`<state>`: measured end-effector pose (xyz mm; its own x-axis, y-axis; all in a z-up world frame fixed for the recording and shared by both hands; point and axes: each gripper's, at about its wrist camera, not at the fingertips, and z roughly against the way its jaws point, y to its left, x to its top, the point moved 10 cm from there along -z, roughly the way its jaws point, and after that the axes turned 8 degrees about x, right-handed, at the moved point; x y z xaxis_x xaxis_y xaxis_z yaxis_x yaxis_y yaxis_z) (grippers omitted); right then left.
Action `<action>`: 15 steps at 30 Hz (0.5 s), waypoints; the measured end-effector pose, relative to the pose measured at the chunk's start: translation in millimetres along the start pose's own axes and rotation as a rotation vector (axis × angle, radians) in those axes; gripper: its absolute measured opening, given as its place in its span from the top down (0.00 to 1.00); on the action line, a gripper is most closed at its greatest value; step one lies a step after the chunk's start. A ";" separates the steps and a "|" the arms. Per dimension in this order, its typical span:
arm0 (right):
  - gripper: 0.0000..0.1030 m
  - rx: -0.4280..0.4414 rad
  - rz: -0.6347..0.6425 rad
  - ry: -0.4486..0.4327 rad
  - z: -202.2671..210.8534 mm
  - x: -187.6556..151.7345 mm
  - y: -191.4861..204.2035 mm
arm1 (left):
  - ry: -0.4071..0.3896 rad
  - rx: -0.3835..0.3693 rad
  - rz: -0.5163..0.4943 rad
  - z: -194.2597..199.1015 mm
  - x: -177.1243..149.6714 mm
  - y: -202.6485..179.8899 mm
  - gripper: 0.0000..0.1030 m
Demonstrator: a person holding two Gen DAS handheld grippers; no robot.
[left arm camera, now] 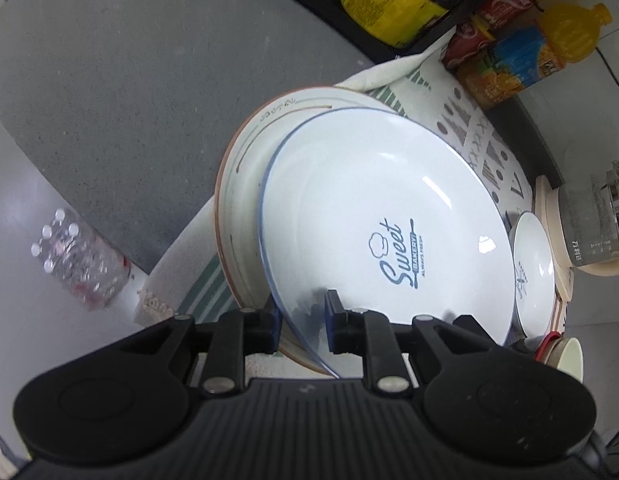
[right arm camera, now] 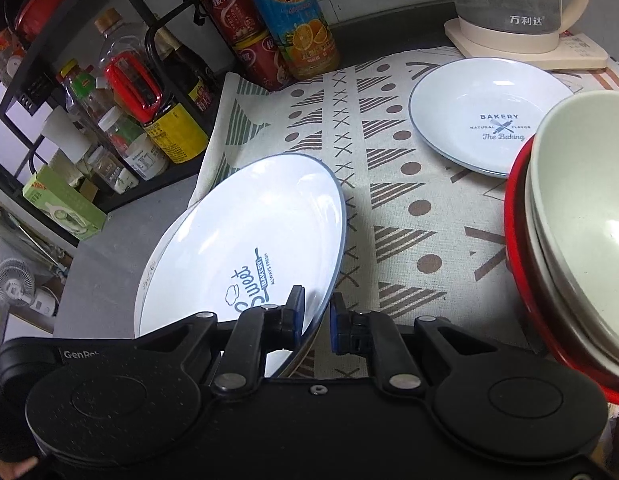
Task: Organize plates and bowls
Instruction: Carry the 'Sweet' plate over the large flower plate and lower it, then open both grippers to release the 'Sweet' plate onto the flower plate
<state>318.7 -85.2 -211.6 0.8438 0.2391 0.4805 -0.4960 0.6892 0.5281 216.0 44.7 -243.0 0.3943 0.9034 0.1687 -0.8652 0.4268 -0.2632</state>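
Observation:
A white "Sweet Bakery" plate (left arm camera: 373, 216) with a blue rim lies tilted on a larger brown-rimmed plate (left arm camera: 245, 160). My left gripper (left arm camera: 301, 320) has its jaws on either side of the Sweet plate's near rim, with a gap showing. My right gripper (right arm camera: 315, 320) straddles the same plate's (right arm camera: 245, 248) opposite rim, also with a gap. A smaller "Bakery" plate (right arm camera: 485, 116) lies flat on the patterned cloth (right arm camera: 389, 200); it also shows in the left wrist view (left arm camera: 533, 256). A stack of pale bowls in a red bowl (right arm camera: 569, 248) stands at right.
A glass kettle (right arm camera: 517, 0) on a cream base stands at the back right. Cans and a juice bottle (right arm camera: 297, 28) stand behind the cloth. A black rack of condiment bottles (right arm camera: 109, 92) is at left. A pack of water bottles (left arm camera: 81, 260) lies on the floor.

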 end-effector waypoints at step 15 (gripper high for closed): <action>0.93 -0.020 -0.093 0.039 -11.0 -2.6 -7.2 | -0.061 0.114 -0.024 30.2 45.7 20.3 0.45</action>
<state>322.3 -83.2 -224.3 0.8936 0.1997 0.4020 -0.4113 0.7231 0.5550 207.1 93.3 -211.9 0.3991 0.8870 0.2324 -0.8866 0.4379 -0.1489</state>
